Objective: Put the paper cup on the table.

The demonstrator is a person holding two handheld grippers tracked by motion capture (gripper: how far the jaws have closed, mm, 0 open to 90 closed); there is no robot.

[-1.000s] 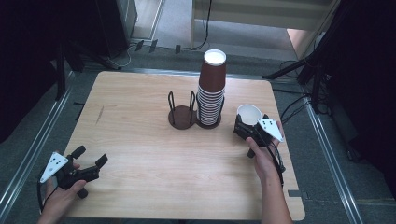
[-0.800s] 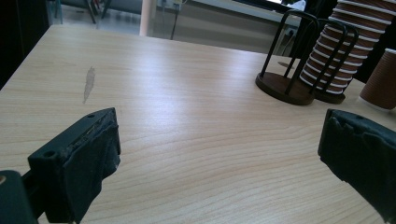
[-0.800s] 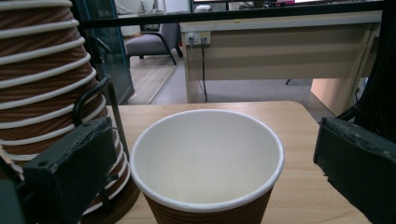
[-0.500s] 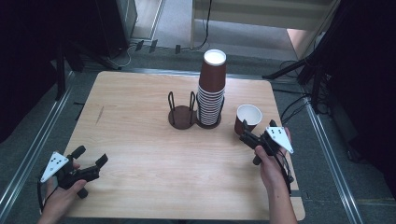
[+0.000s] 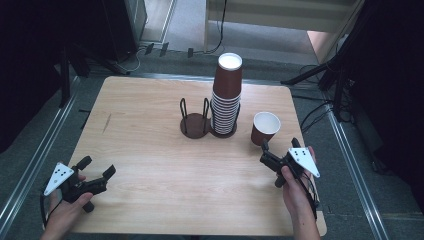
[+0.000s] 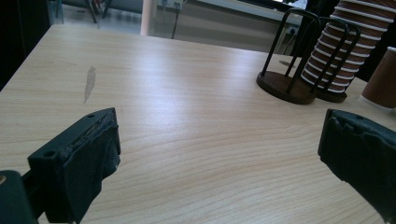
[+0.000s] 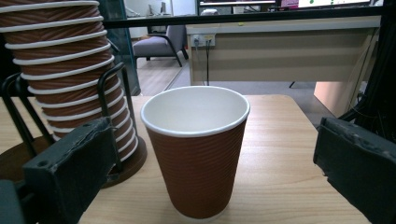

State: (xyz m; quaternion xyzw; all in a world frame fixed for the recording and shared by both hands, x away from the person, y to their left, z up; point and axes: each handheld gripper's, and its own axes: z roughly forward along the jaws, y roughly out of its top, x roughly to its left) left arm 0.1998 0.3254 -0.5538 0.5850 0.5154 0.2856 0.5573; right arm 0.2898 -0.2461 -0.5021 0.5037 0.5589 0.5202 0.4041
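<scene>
A single brown paper cup (image 5: 265, 128) with a white inside stands upright on the wooden table (image 5: 150, 140), right of centre. My right gripper (image 5: 278, 148) is open just behind it, toward the person, and is not touching it. In the right gripper view the cup (image 7: 196, 154) stands a little ahead of the two spread jaws. A tall stack of brown ribbed cups (image 5: 226, 97) sits in a dark wire holder (image 5: 195, 122) at mid-table. My left gripper (image 5: 97, 167) rests open near the front left edge, with bare table between its jaws (image 6: 219, 158).
The holder has an empty round base with wire loops (image 6: 287, 86) left of the stack (image 6: 343, 49). A dark scuff (image 6: 88, 81) marks the table's left part. Metal rails (image 5: 350, 165) run along both sides of the table, and cables and stands lie on the floor beyond.
My right gripper has drawn back from the single cup toward the person, and the cup stays standing on the table. The left gripper has not moved.
</scene>
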